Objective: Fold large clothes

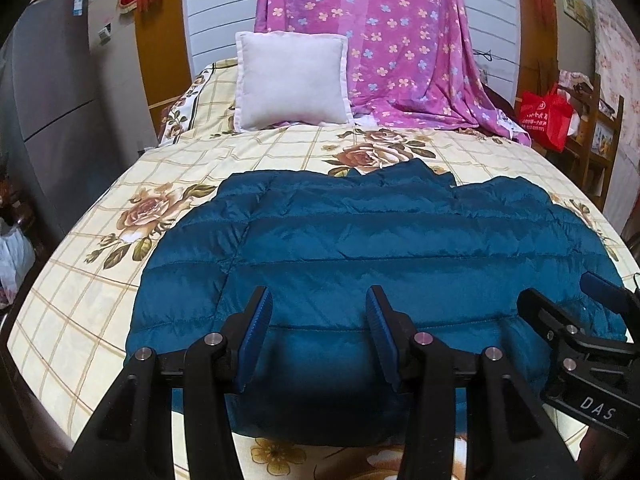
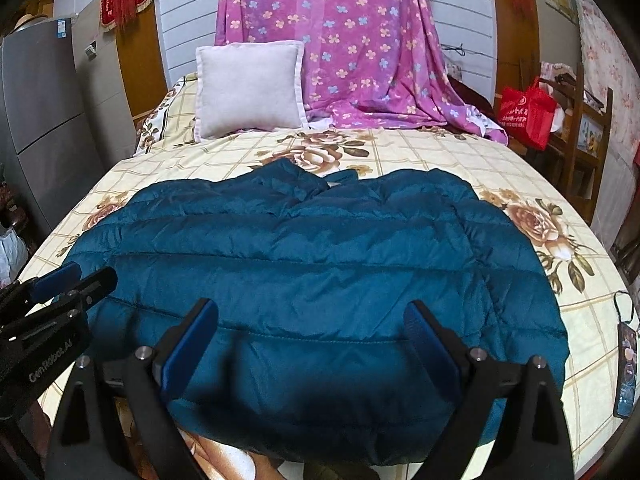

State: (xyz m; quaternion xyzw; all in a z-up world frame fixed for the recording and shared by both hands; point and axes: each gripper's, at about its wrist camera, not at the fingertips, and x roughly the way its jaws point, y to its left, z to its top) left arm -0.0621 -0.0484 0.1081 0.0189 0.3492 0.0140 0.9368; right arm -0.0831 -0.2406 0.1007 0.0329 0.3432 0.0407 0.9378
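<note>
Teal quilted puffer jacket [image 1: 360, 248] lies spread flat on the bed [image 1: 100, 280] with the cream rose-print sheet, hem edge nearest both cameras.

Left gripper [image 1: 318, 308]: fingers wide apart, nothing between them, blue pads [image 1: 256, 340] facing each other. Jacket hem sits just beyond and below the fingertips, filling the gap between the fingers; contact with fabric cannot be told. Right of its right finger, the other tool shows at the frame edge over the jacket's right side.

Right gripper [image 2: 312, 320]: fingers spread wide, wider than the left pair, holding nothing. Jacket [image 2: 300, 260] spans between and ahead of the fingers, hem just under the tips. Left of its left finger, the left tool [image 2: 76, 280] pokes in over the jacket's left edge.

Far ahead of the fingertips: grey square pillow [image 1: 292, 80] and purple flowered sheet [image 1: 380, 40] at the bed head. Right of the right finger, a phone [image 2: 627, 368] lies at the bed edge. Red bag [image 2: 524, 116] beyond the bed's right side.
</note>
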